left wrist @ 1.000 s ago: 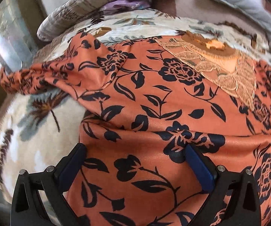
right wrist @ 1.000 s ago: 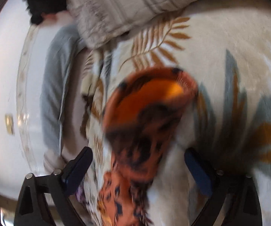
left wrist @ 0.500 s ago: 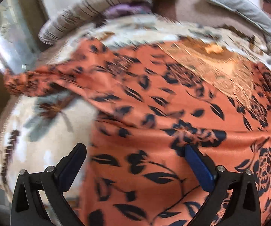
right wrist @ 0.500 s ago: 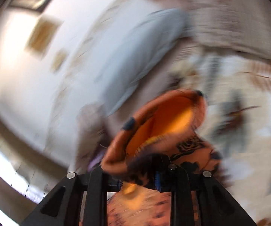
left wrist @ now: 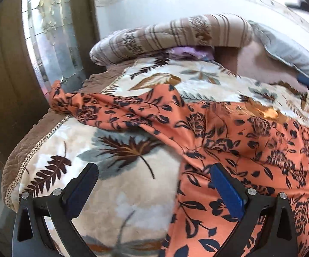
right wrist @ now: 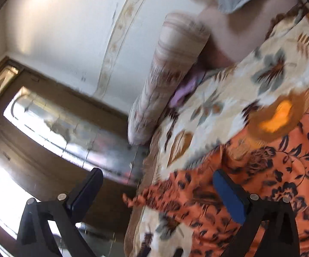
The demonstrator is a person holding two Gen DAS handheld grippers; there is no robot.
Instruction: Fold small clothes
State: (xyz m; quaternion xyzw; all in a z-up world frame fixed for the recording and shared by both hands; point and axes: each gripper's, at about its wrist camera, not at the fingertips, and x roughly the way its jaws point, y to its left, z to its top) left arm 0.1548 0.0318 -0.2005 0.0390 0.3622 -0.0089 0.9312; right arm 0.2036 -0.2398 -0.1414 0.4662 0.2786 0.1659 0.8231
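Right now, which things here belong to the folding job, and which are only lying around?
For the job:
- orange floral garment
- left gripper, open
- right gripper, open

Only lying around:
- leaf-print blanket
- striped pillow
- purple cloth
- grey pillow

Orange garment (left wrist: 250,150) with black floral print: spread flat on leaf-patterned blanket (left wrist: 115,192), covering blanket's right part. One sleeve (left wrist: 103,109) stretched, rumpled, toward blanket's left edge, tip at brown border. Golden embroidered neckline (right wrist: 276,117) on garment's far side.
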